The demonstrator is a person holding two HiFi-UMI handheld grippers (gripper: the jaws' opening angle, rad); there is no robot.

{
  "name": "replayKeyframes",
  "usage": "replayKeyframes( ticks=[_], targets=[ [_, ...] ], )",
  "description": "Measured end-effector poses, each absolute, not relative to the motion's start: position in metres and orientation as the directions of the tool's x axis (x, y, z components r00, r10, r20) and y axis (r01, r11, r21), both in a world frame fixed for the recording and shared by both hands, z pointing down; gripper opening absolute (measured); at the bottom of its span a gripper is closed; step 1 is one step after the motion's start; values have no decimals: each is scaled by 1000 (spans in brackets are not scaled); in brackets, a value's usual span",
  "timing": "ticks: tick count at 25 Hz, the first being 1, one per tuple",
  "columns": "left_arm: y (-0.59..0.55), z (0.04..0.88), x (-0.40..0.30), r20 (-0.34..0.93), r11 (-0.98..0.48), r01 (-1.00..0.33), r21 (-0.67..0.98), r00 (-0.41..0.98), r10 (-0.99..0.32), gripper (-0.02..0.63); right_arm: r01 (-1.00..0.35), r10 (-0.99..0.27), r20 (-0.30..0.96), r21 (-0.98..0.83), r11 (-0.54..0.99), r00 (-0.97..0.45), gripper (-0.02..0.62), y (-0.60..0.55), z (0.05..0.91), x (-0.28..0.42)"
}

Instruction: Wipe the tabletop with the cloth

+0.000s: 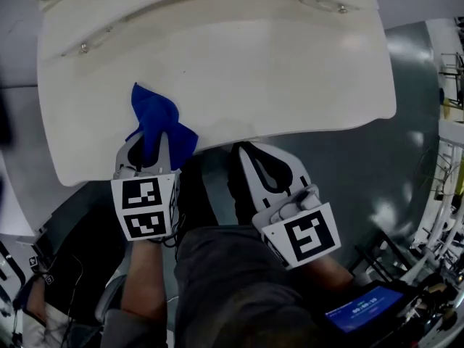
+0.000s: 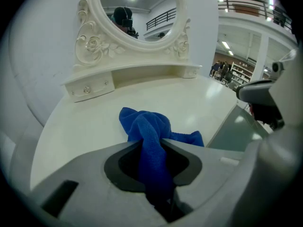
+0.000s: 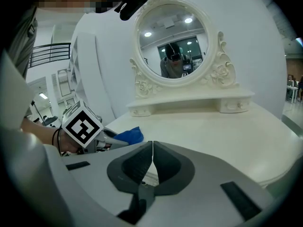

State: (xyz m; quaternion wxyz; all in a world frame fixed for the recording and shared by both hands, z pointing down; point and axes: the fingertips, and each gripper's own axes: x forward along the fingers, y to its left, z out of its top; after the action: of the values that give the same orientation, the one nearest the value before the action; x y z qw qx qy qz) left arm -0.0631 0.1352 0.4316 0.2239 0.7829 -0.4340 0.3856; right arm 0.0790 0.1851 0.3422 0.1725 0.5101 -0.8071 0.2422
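A blue cloth (image 1: 155,120) lies bunched on the near left part of the cream tabletop (image 1: 239,64). My left gripper (image 1: 151,153) is shut on its trailing end at the table's near edge; in the left gripper view the cloth (image 2: 150,141) runs between the jaws and spreads out onto the tabletop (image 2: 94,122). My right gripper (image 1: 252,151) hovers just off the near edge, to the right of the left one, shut with nothing in it. In the right gripper view the jaws (image 3: 152,144) meet, and the cloth (image 3: 129,135) shows at the left.
A vanity mirror (image 3: 173,41) in an ornate cream frame stands on a low drawer shelf (image 2: 132,77) at the table's back. Grey floor (image 1: 362,165) lies to the right of the table. The person's legs (image 1: 232,281) are below the near edge.
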Motion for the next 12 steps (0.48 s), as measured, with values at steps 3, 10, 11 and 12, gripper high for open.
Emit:
replayKeyframes(
  ticks=[3, 10, 11, 12],
  targets=[
    [166, 444, -29, 791, -550, -835, 13, 345, -505, 92, -922, -760, 522, -207, 328, -387, 15, 224, 354, 114],
    [210, 460, 28, 786, -593, -805, 5, 370, -496, 92, -943, -774, 539, -194, 271, -333, 15, 282, 370, 170],
    [210, 460, 32, 785, -599, -801, 4, 373, -495, 92, -945, -781, 533, -191, 264, -326, 15, 283, 369, 173],
    [211, 461, 36, 783, -604, -797, 3, 377, -494, 92, -947, -791, 521, -190, 259, -321, 15, 283, 368, 175]
  ],
)
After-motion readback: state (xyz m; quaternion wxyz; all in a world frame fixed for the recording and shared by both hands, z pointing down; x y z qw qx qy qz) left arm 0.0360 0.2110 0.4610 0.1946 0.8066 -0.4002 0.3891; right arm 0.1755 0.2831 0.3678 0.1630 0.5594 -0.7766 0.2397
